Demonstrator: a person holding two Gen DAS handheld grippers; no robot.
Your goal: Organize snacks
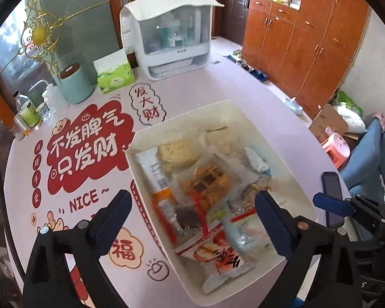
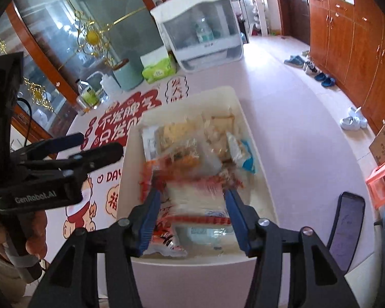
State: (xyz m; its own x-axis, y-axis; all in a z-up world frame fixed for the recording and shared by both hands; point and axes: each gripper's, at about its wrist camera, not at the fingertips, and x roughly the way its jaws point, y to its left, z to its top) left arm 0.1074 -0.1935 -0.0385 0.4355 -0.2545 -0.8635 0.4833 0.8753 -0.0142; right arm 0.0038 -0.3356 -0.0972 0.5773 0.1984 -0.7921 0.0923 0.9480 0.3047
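My left gripper (image 1: 192, 205) hangs over the white bin (image 1: 290, 169), jaws released wide; snack packets (image 1: 208, 182) lie inside it. My right gripper (image 2: 191, 214) hovers there too, jaws apart, gripping nothing.

I see both views bright with soft daylight and only weak shadows. The fisheye bends the edges strongly, with black corners. The left view is sharp; in the right view the snack packets (image 2: 192, 179) are smeared by motion blur.
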